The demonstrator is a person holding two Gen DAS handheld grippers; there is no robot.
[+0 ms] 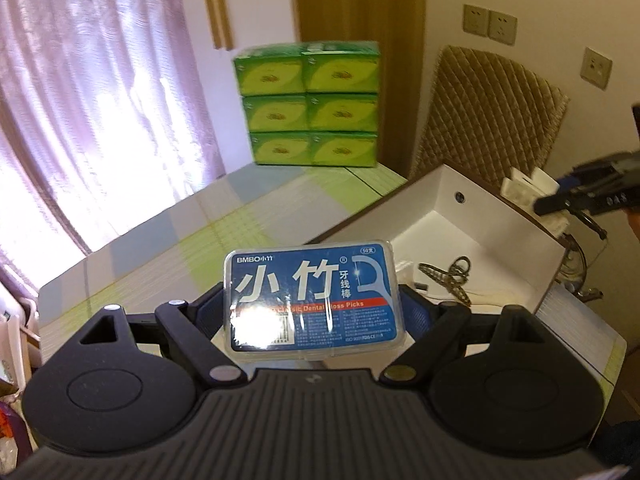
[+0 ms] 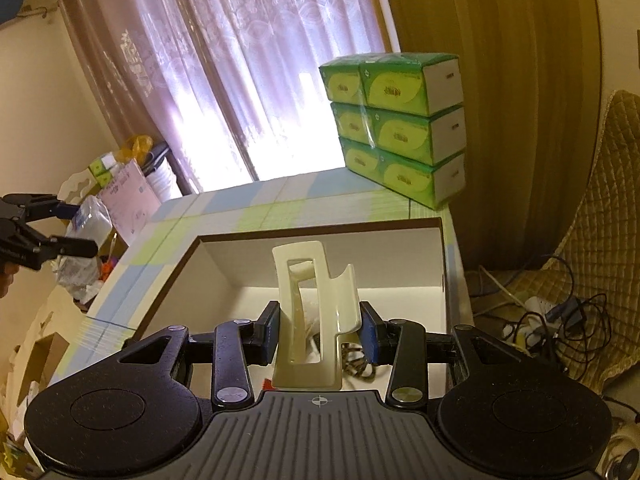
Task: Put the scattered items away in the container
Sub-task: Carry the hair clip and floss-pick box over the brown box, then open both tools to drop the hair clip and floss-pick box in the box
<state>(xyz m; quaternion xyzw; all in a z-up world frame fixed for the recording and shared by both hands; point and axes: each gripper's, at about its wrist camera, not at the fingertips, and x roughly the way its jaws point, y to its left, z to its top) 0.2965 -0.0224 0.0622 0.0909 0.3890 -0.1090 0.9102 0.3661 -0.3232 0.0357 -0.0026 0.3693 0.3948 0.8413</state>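
Left gripper around floss box

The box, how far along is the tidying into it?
Done: a dark hair clip already lies in the box. In hand: the left gripper holds a floss pack, and the right gripper holds a cream claw clip over the box. Left: dropping both in.

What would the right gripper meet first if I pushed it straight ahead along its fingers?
Most likely the far inner wall of the white box. The right gripper, shut on the cream hair clip, points over the box's open interior toward that wall, though depth is hard to judge.
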